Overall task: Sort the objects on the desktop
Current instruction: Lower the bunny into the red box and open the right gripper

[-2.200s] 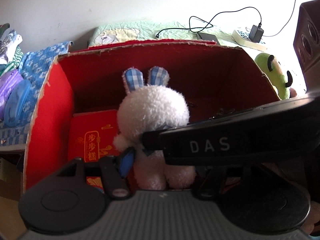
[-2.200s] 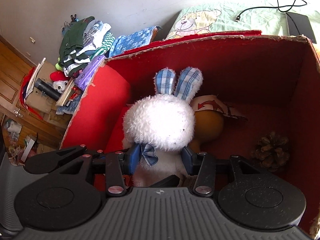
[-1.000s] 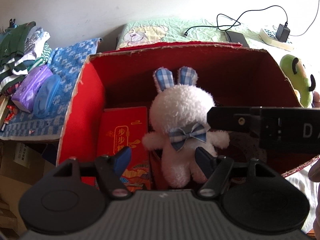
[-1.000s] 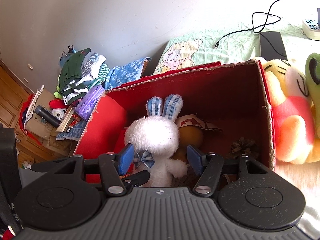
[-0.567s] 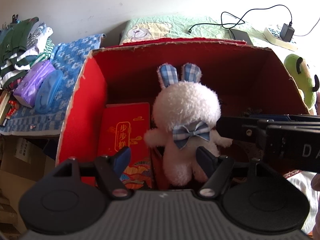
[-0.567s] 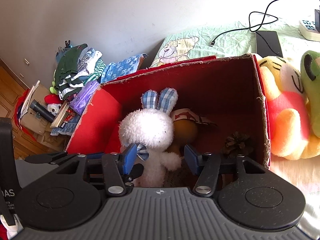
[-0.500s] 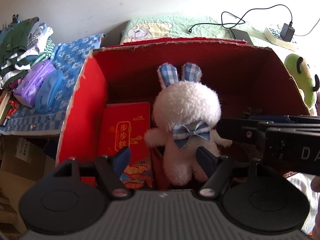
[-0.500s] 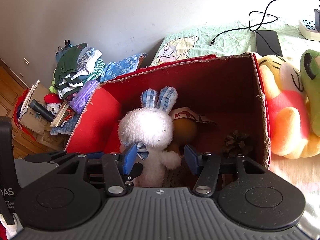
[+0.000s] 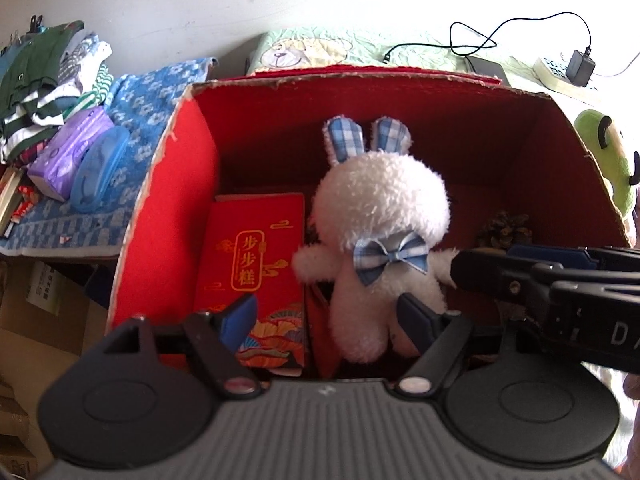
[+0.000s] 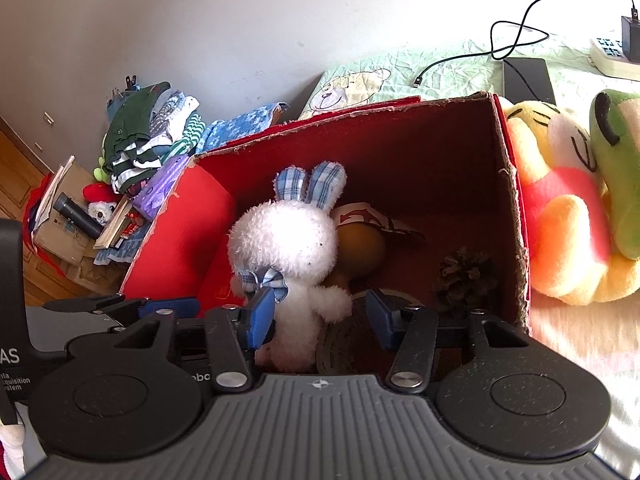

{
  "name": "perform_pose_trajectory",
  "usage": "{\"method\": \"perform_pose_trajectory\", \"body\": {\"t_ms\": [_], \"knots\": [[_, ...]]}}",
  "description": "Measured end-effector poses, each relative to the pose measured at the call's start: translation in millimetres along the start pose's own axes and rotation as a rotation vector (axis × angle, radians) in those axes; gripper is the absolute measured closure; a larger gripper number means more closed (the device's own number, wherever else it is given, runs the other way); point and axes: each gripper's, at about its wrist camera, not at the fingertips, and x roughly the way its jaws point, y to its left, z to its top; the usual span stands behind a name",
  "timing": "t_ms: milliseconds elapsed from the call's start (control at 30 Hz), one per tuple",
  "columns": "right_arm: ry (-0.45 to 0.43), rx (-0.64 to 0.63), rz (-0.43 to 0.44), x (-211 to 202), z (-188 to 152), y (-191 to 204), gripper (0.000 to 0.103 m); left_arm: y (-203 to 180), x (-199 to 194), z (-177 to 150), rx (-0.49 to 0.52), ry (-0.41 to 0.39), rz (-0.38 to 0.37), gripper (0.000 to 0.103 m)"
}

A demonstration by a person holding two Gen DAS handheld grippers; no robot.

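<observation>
Red box (image 9: 176, 184) with white plush rabbit (image 9: 380, 208), red packet (image 9: 256, 256), pinecone (image 10: 466, 276); both grippers (image 9: 328, 316) (image 10: 320, 316) spread, empty.

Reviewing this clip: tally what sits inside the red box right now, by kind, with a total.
Inside the red box, as far as both wrist views show:
Plush toys: 2, the white bunny and a brown toy behind it
Red gift packages: 1
Pine cones: 1
Round woven pieces on the floor of the box: 1
Total: 5
</observation>
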Motion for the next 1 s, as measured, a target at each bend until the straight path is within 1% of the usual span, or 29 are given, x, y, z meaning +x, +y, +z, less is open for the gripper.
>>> {"method": "perform_pose_trajectory", "body": {"t_ms": [333, 400, 600, 667, 733, 767, 867, 1000], "knots": [[-0.024, -0.014, 0.008, -3, -3, -1, 0.056, 0, -1, -2, -0.005, -0.012, 0.019, 0.020], [-0.024, -0.019, 0.014, -3, -3, -2, 0.056, 0, -3, -3, -0.007, -0.017, 0.038, 0.017], [0.003, -0.018, 0.066, -2, 0, -6, 0.058, -5, -8, -5, -0.015, -0.038, 0.097, 0.016], [0.011, -0.016, 0.081, -3, 0, -7, 0.058, -5, -9, -5, -0.020, -0.034, 0.104, 0.017], [0.034, -0.018, 0.114, -4, 2, -9, 0.058, -6, -10, -4, -0.031, -0.030, 0.123, 0.021], [0.040, -0.027, 0.129, -6, 2, -10, 0.058, -6, -11, -4, -0.038, -0.032, 0.134, 0.025], [0.022, -0.056, 0.150, -15, 3, -11, 0.057, -7, -16, -2, -0.070, -0.039, 0.151, 0.025], [-0.009, -0.080, 0.199, -30, 6, -19, 0.057, -15, -23, -1, -0.084, -0.048, 0.175, 0.023]]}}
